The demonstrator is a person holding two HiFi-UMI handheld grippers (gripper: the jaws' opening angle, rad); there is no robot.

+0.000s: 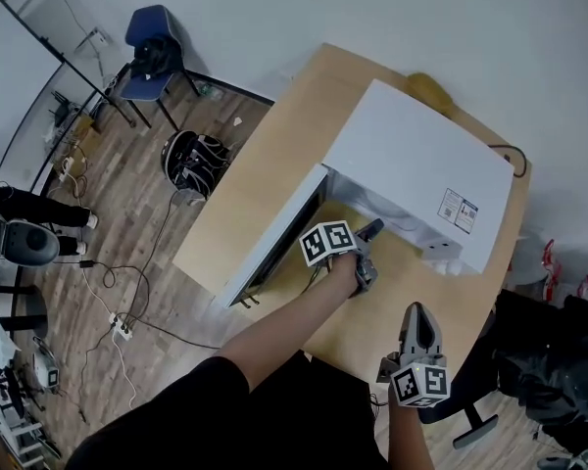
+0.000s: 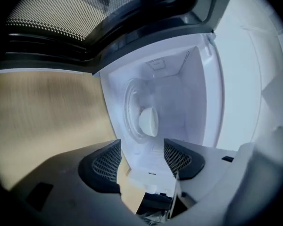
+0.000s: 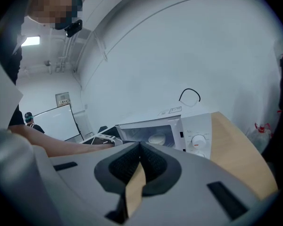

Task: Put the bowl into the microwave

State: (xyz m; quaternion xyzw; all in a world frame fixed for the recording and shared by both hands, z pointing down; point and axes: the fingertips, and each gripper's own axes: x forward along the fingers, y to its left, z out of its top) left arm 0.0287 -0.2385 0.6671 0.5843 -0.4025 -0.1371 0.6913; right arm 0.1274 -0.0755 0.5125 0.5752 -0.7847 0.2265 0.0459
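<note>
We see from above a light wooden table (image 1: 265,164) that carries a white microwave (image 1: 412,155) with its door (image 1: 274,248) swung wide open to the left. The white bowl (image 2: 148,121) sits inside the microwave on the round glass plate (image 2: 131,98), near the middle of the chamber, and nothing touches it.

The left gripper (image 1: 370,229) is held just in front of the microwave's opening, pointing into it. In the left gripper view we find its two jaws standing well apart, with only the sill of the chamber and a strip of table showing between them. It is released and grasps nothing, and the bowl lies beyond the jaw tips, apart from them.

The right gripper (image 1: 417,311) is held nearer the person, above the table's near edge and well apart from the microwave. In the right gripper view its jaws are pressed together at the tips with nothing between them, so it is clenched on itself. The same view looks across at the microwave's front, where we see the bowl inside the lit chamber and the two dials (image 3: 198,142) on the panel to its right.

On the wooden floor to the left of the table we note a blue chair (image 1: 149,37), a dark bag (image 1: 194,162) and loose cables (image 1: 118,292).
</note>
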